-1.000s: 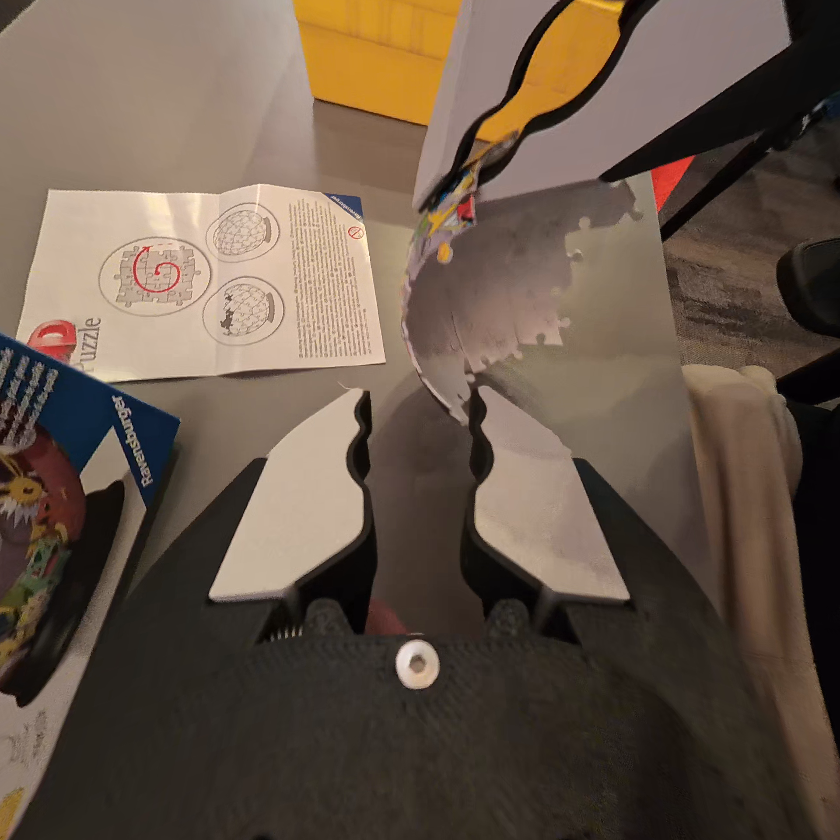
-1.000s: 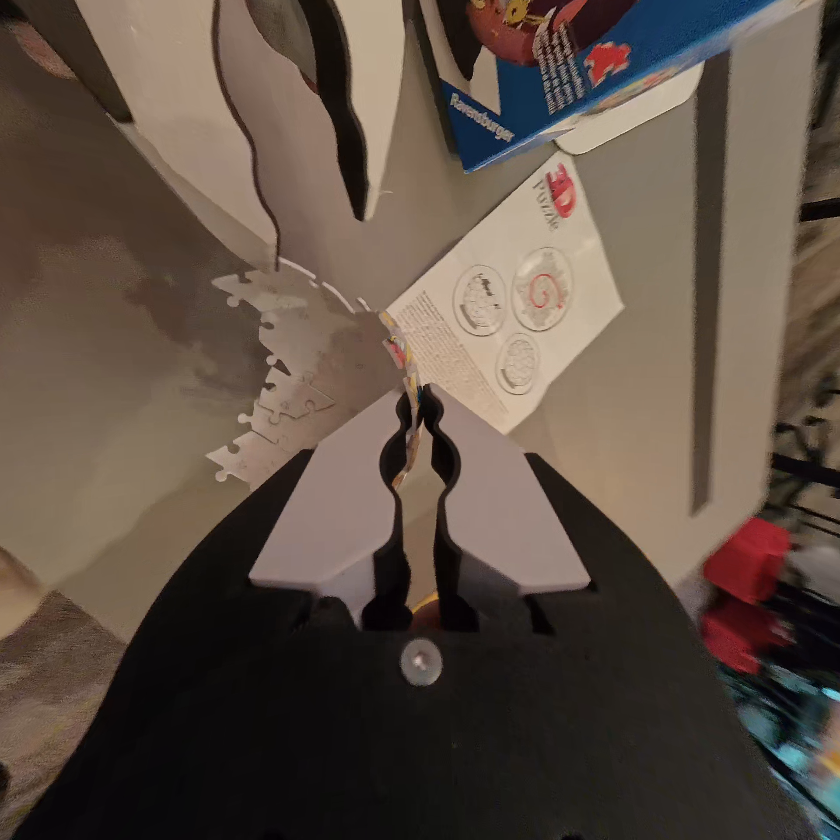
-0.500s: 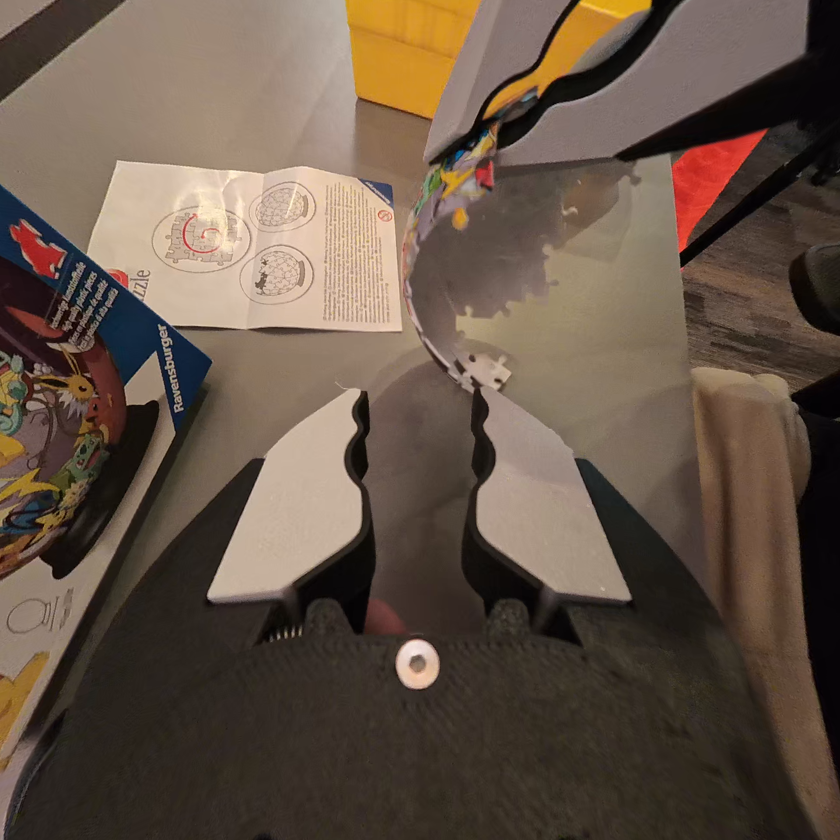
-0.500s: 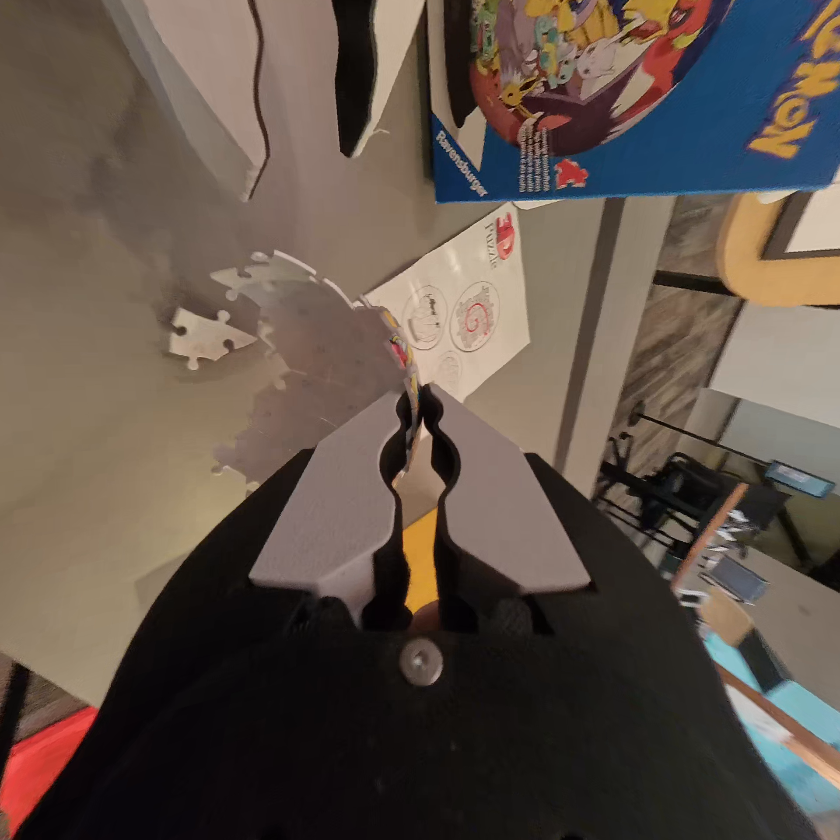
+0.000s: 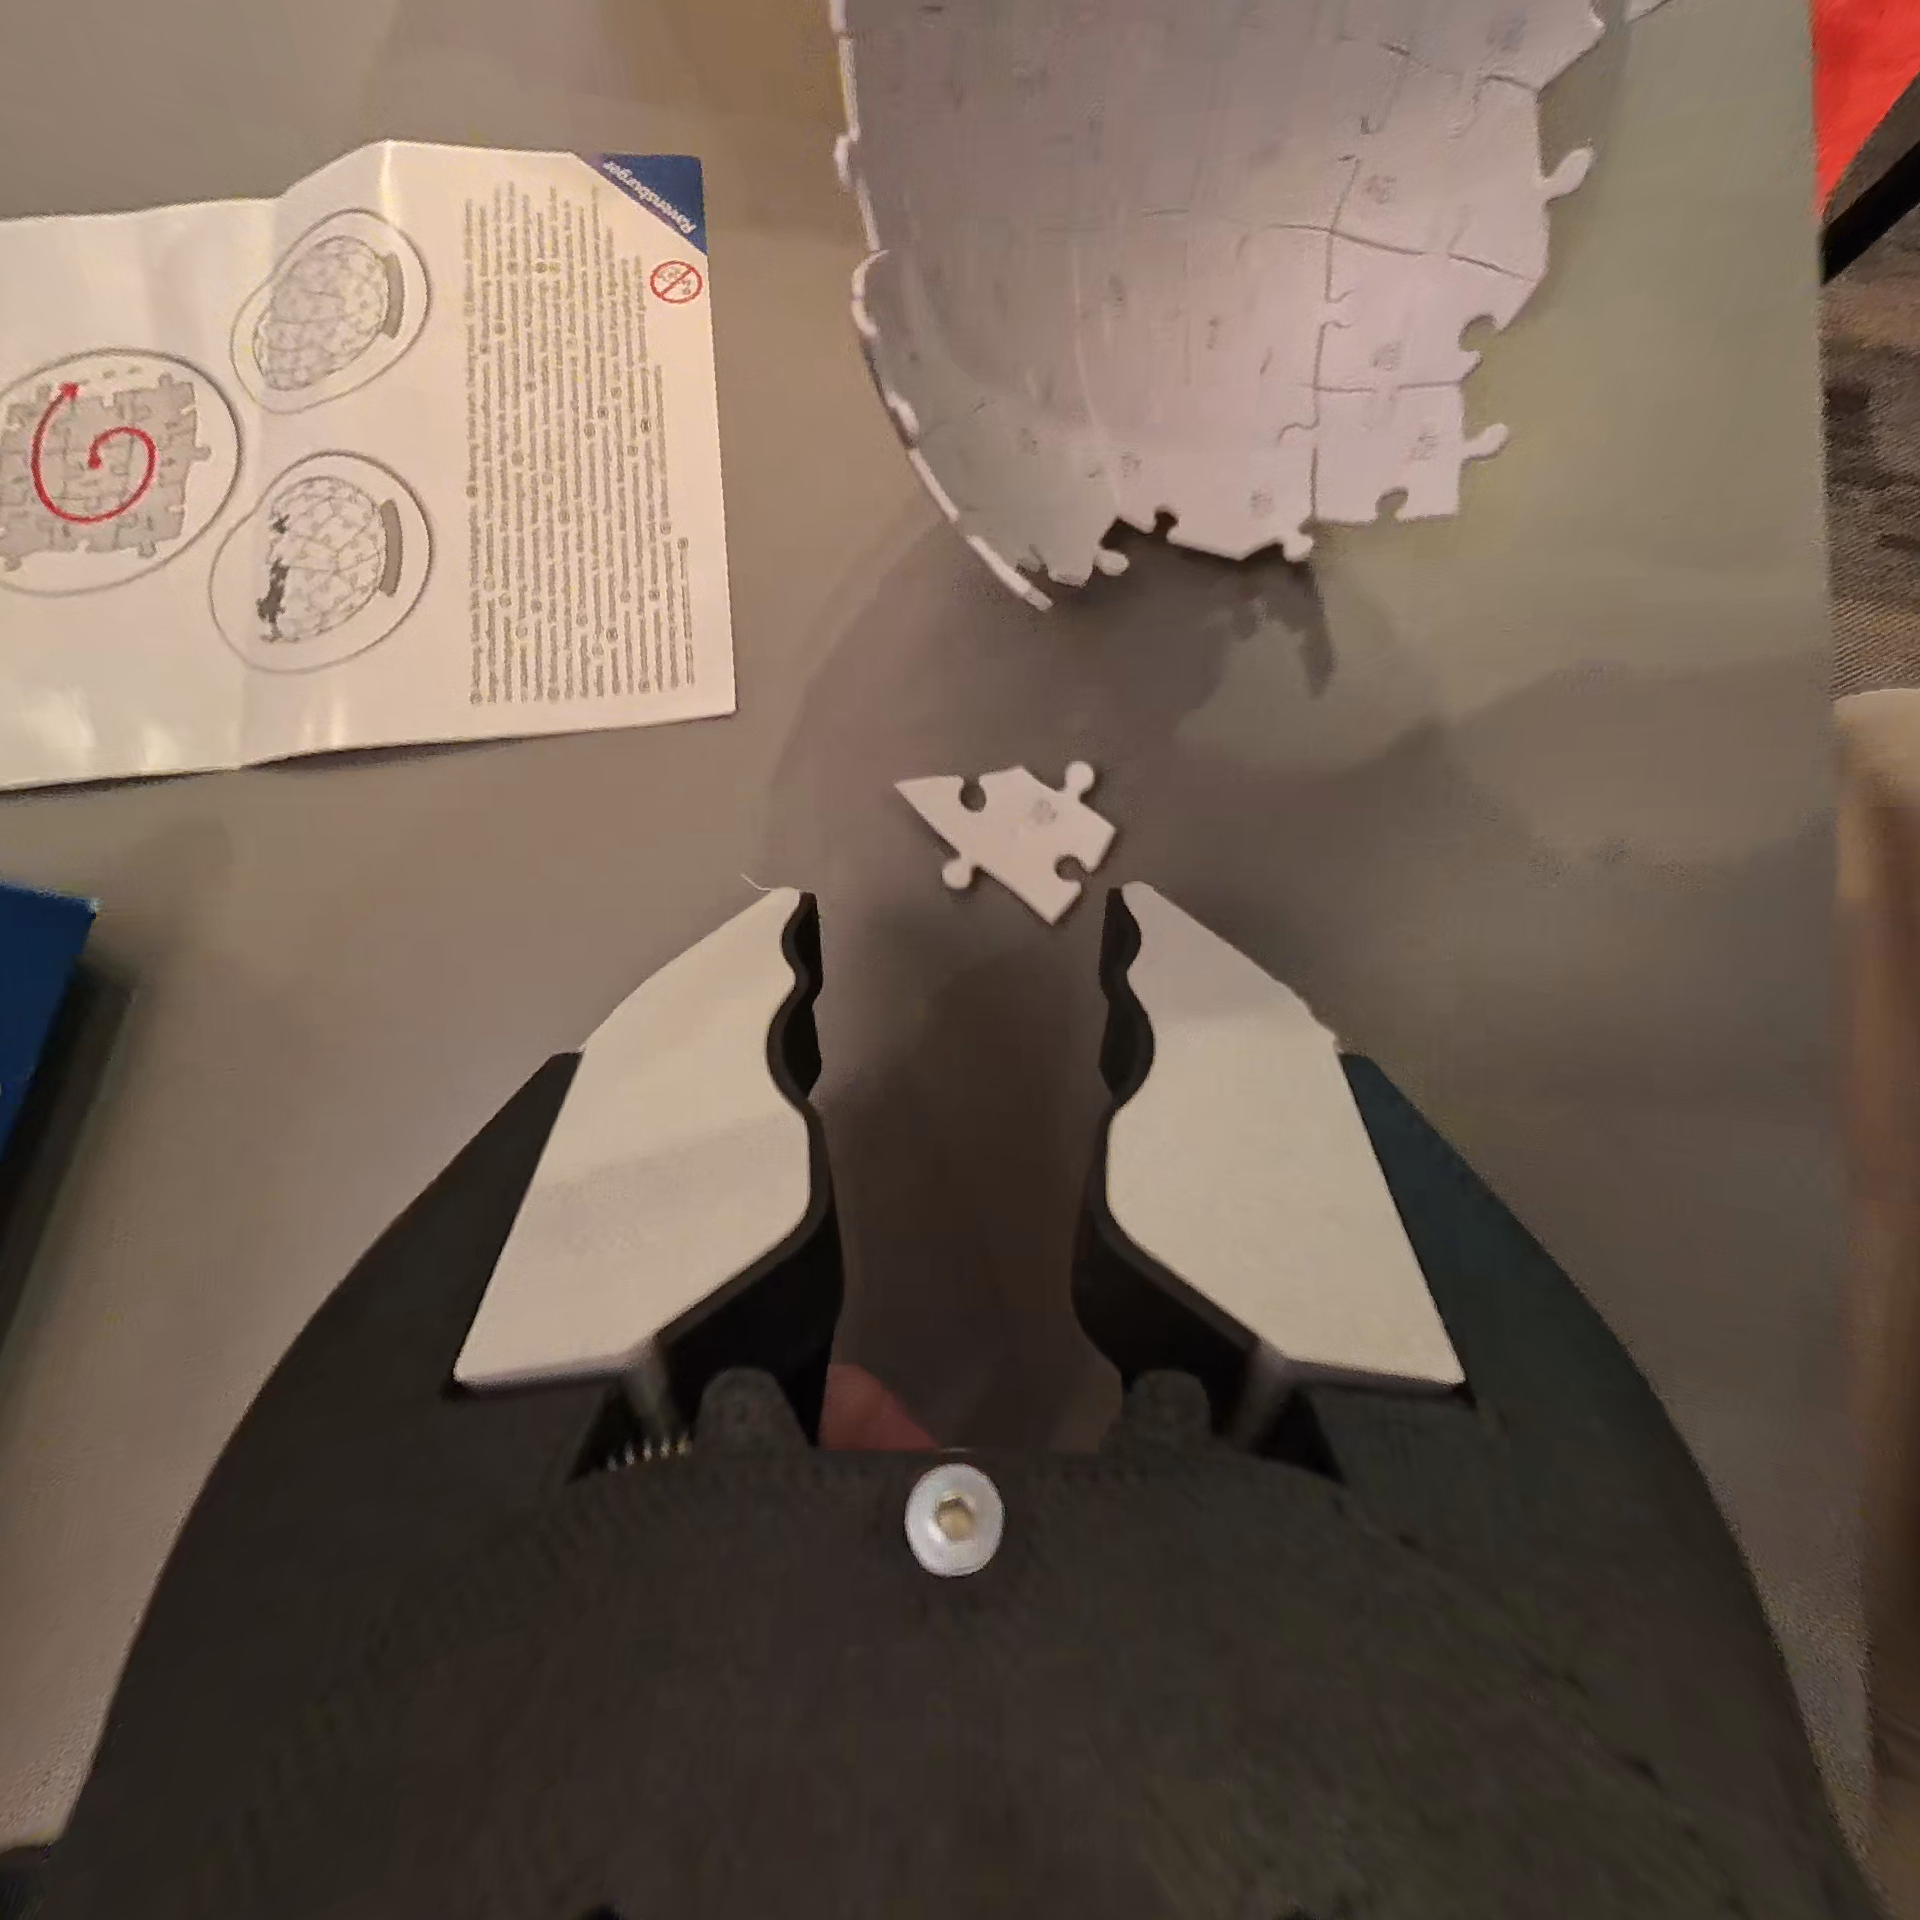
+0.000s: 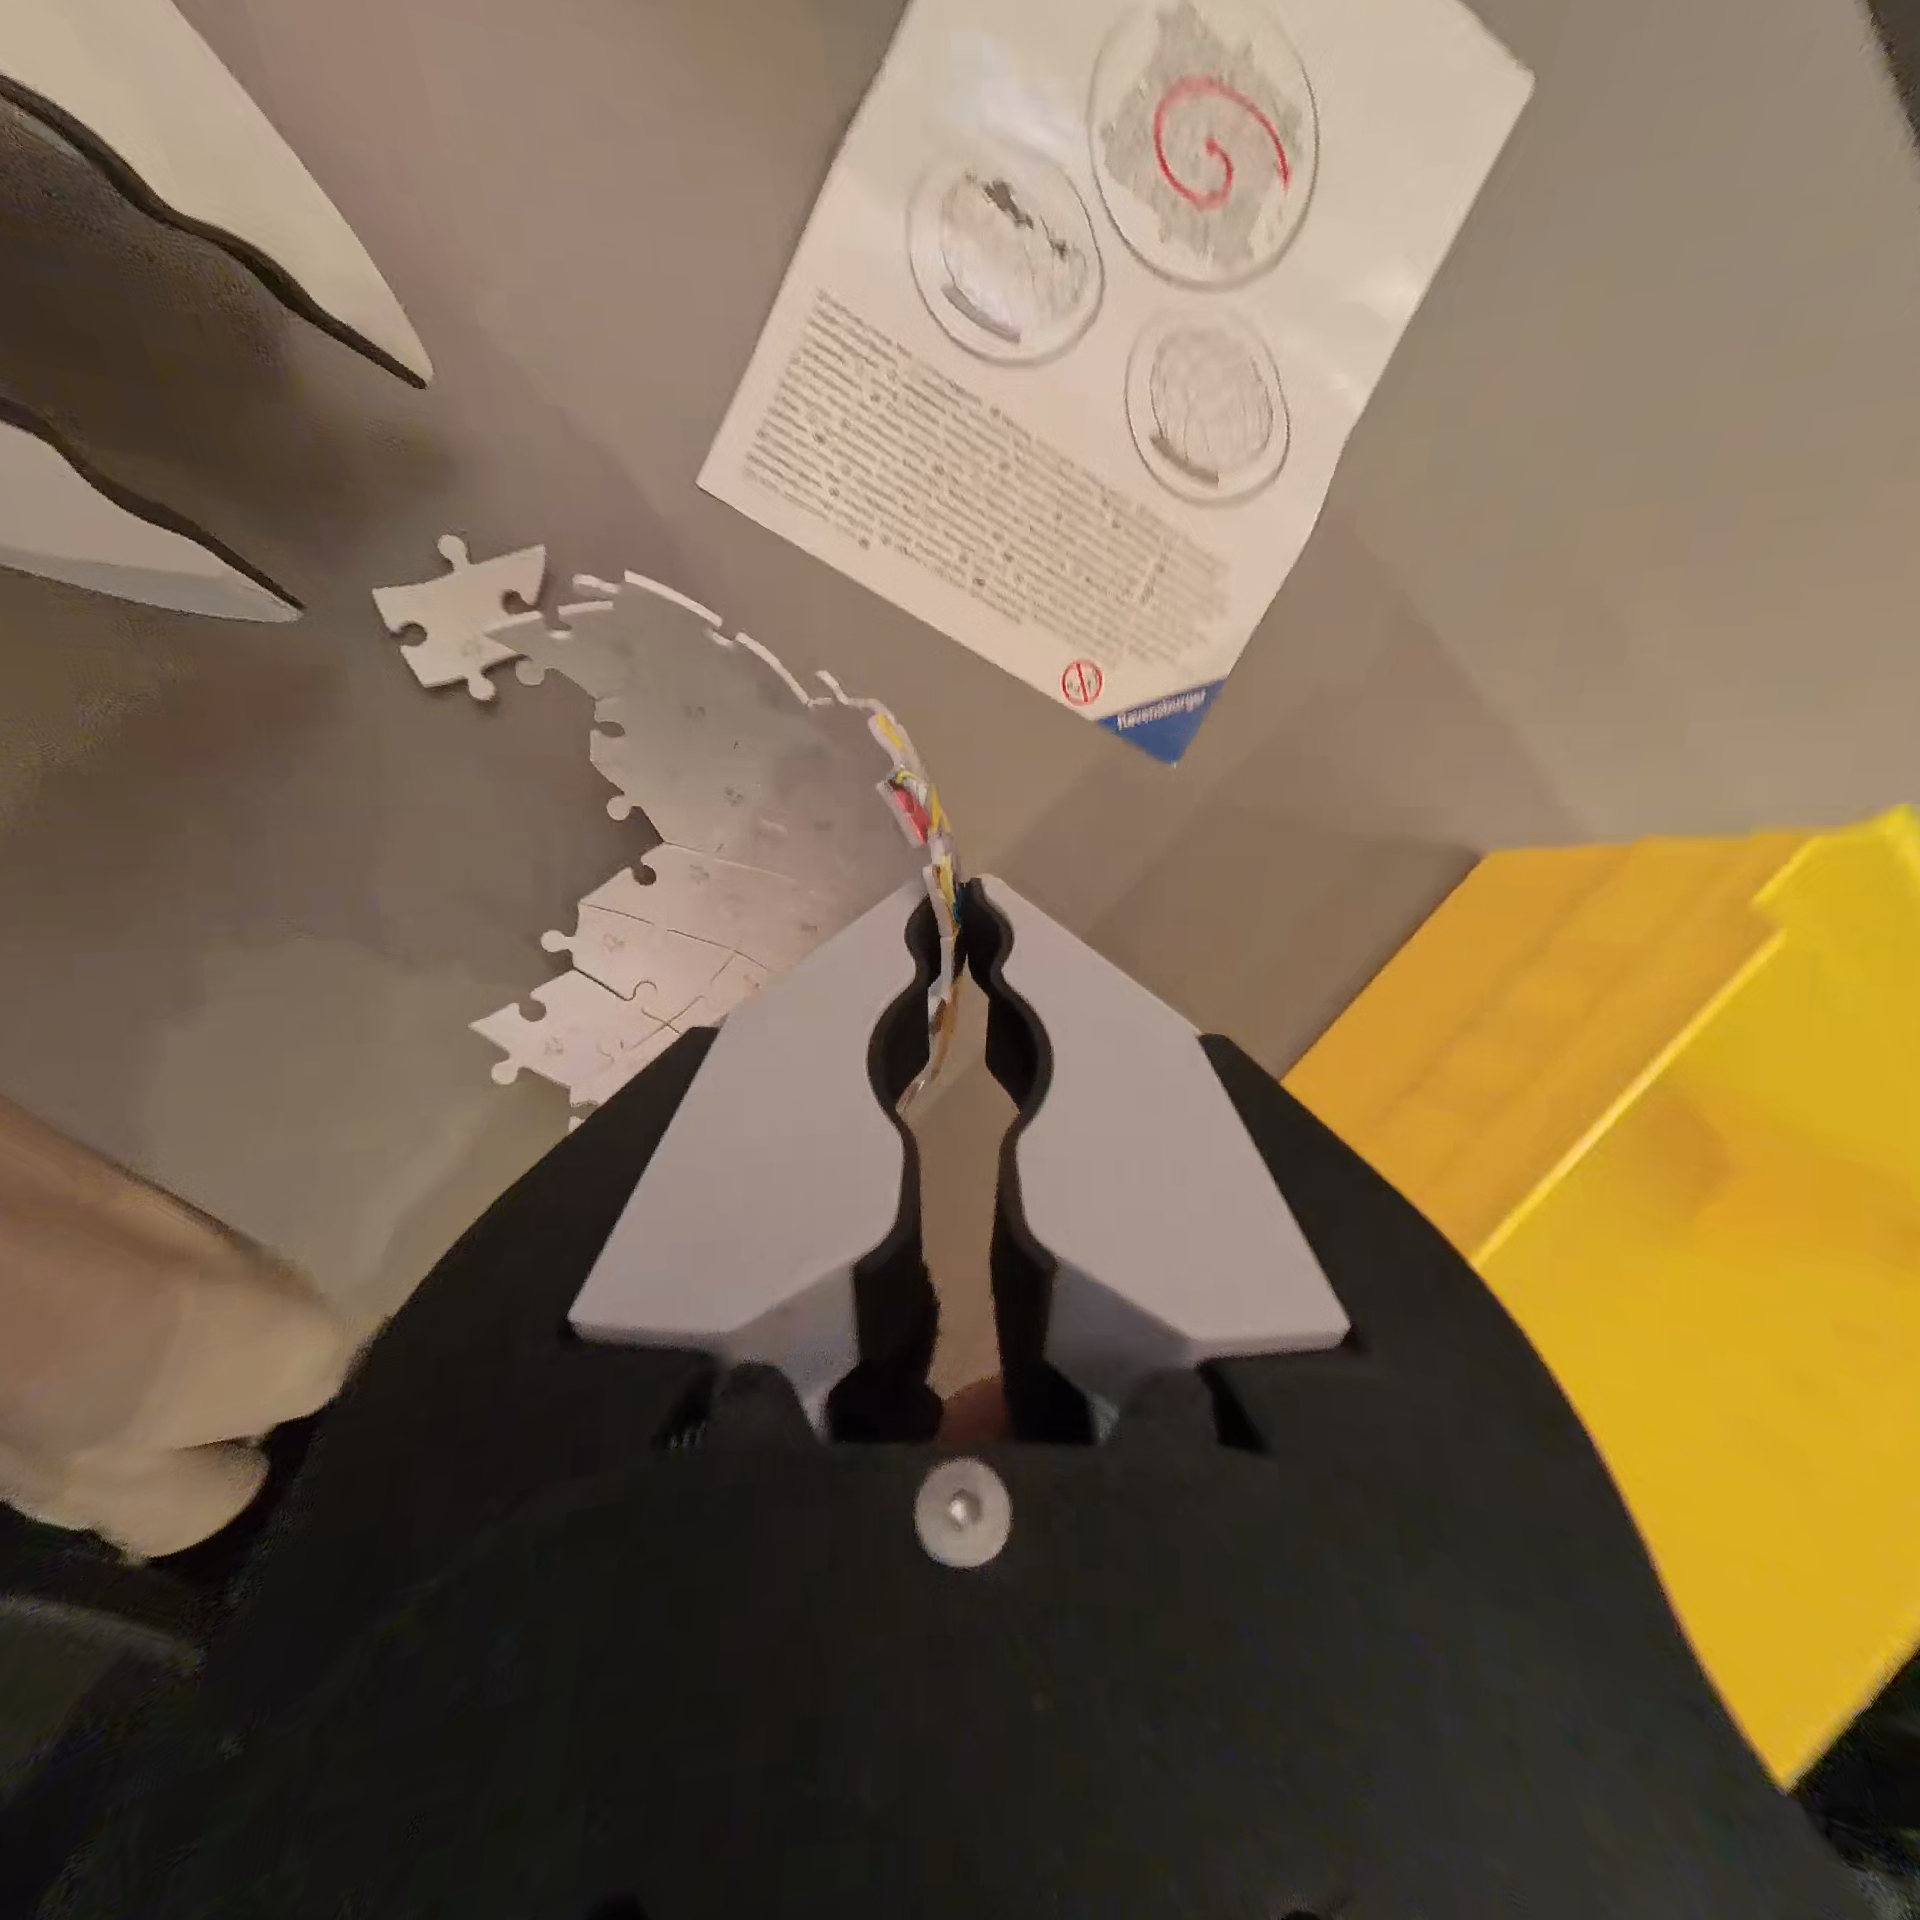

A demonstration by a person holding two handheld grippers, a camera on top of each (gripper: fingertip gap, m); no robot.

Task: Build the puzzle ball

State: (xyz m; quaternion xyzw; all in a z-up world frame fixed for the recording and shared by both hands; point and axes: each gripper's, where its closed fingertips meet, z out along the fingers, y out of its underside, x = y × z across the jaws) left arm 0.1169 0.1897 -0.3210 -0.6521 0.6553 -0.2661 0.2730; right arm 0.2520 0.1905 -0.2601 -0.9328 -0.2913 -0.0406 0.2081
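The partly built puzzle ball [image 5: 1174,260] is a curved shell of joined pieces, white inside and printed outside. My right gripper [image 6: 961,894] is shut on its rim and holds it above the grey table [image 5: 1507,831]; the shell [image 6: 717,800] curves away to the left of the fingers. A loose white puzzle piece [image 5: 1013,836] lies on the table just below the shell, also visible in the right wrist view [image 6: 457,618]. My left gripper [image 5: 961,904] is open and empty, its tips just short of that loose piece. Its fingers [image 6: 187,218] show at the upper left of the right wrist view.
A folded instruction sheet [image 5: 353,457] lies left of the shell, and shows in the right wrist view too [image 6: 1122,353]. A blue puzzle box corner [image 5: 36,997] is at the far left. A yellow bin [image 6: 1621,1195] stands at the right. A beige cloth [image 5: 1881,935] hangs off the table edge. The left gripper's tips are roughly 15 cm from the right gripper's.
A single piece has come off the shell's lower edge and now lies on the table. The left gripper moved forward and down toward it. The right gripper kept hold of the shell and swung round.
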